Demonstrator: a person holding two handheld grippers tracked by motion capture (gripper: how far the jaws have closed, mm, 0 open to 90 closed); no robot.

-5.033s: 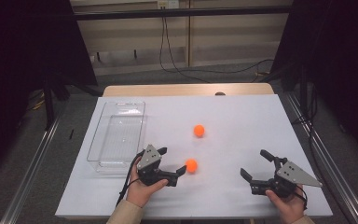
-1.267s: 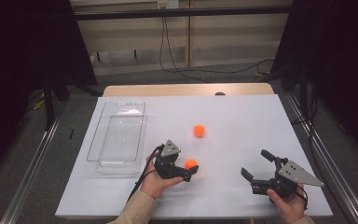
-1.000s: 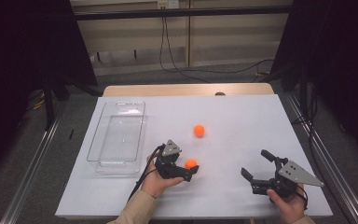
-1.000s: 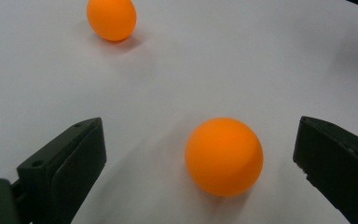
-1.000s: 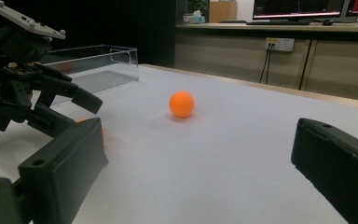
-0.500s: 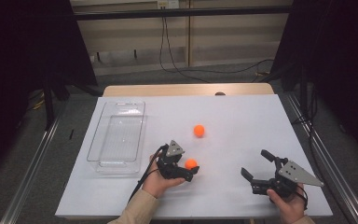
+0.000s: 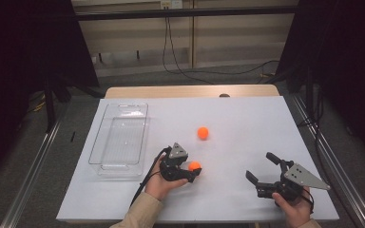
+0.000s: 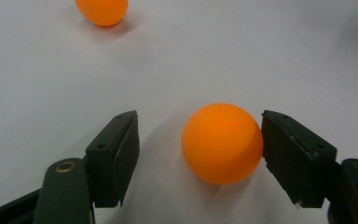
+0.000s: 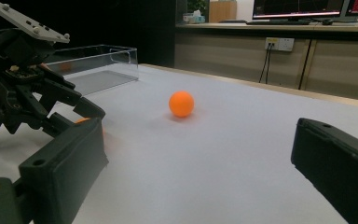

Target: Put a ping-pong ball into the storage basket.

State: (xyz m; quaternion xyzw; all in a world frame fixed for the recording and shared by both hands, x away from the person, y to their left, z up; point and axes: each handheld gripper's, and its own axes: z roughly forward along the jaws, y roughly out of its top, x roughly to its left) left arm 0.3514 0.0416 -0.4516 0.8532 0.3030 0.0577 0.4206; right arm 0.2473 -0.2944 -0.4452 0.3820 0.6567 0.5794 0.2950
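Observation:
Two orange balls lie on the white table point(image 7: 247, 118). The near ball point(image 7: 194, 166) point(image 8: 221, 142) sits between the jaws of my left gripper point(image 7: 191, 172) point(image 8: 198, 140). That gripper is open: the ball touches one jaw and a gap separates it from the other. The far ball point(image 7: 202, 133) point(image 8: 101, 10) point(image 9: 181, 103) rests alone toward the table's middle. My right gripper point(image 7: 262, 172) point(image 9: 200, 154) stands open and holds nothing near the front right edge. In the right gripper view, the left gripper point(image 9: 81, 114) is at the left.
A clear plastic tray point(image 7: 98, 137) point(image 9: 93, 60) lies on the table's left side, just left of my left hand. Cables trail from both grippers. Black frame posts and floor rails flank the table.
Since five seconds ago my left gripper has moved right, so its jaws now stand on either side of the near ball. The right gripper and the far ball have stayed put.

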